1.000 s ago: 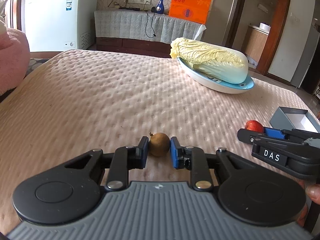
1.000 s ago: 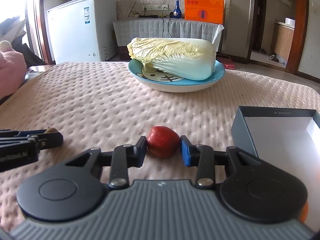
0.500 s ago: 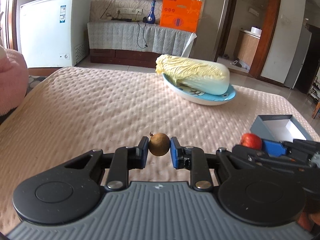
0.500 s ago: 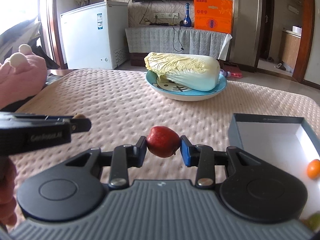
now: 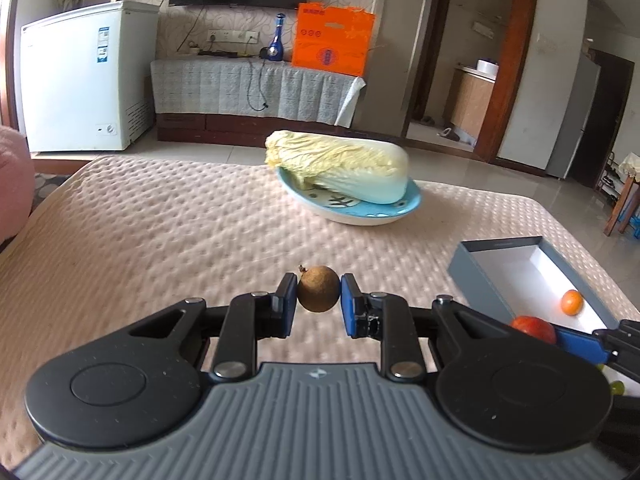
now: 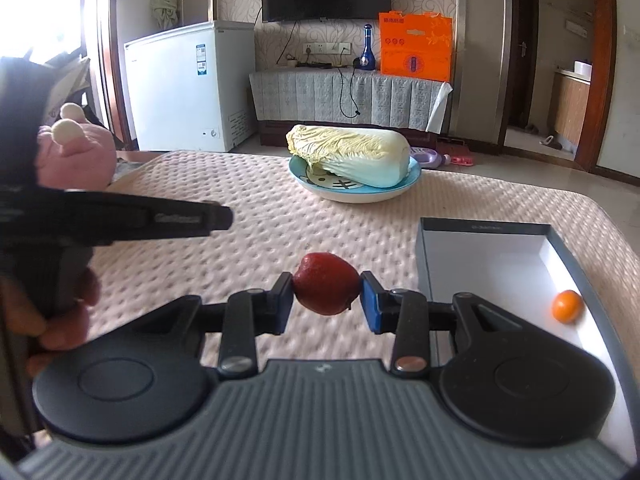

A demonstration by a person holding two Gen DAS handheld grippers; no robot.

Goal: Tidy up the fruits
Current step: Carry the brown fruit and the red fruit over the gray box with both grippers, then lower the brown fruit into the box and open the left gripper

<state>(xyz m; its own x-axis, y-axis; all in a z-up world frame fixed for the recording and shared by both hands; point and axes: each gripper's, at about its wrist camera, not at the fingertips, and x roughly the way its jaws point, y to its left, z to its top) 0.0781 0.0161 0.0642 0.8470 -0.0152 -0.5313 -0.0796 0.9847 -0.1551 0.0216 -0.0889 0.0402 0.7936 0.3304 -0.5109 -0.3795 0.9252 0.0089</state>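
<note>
My left gripper [image 5: 319,299] is shut on a small brown round fruit [image 5: 319,289] and holds it above the table. My right gripper [image 6: 326,295] is shut on a red fruit [image 6: 326,289], also lifted, just left of the grey box [image 6: 484,227]. The red fruit also shows in the left wrist view [image 5: 534,329] at the box's near edge. The box [image 5: 472,276] has a white inside and holds a small orange fruit [image 6: 566,305], seen too in the left wrist view [image 5: 571,302]. A green fruit [image 5: 616,387] peeks out at the lower right.
A blue plate [image 5: 352,216] with a Chinese cabbage [image 5: 340,170] stands at the back of the quilted pink table cover [image 5: 160,232]. A pink plush toy [image 6: 74,152] lies off the table's left side. The left gripper's body [image 6: 120,220] crosses the right wrist view.
Both grippers have risen from the table with their fruits. The right gripper has moved nearer the box, and the box's inside with the orange fruit has come into view.
</note>
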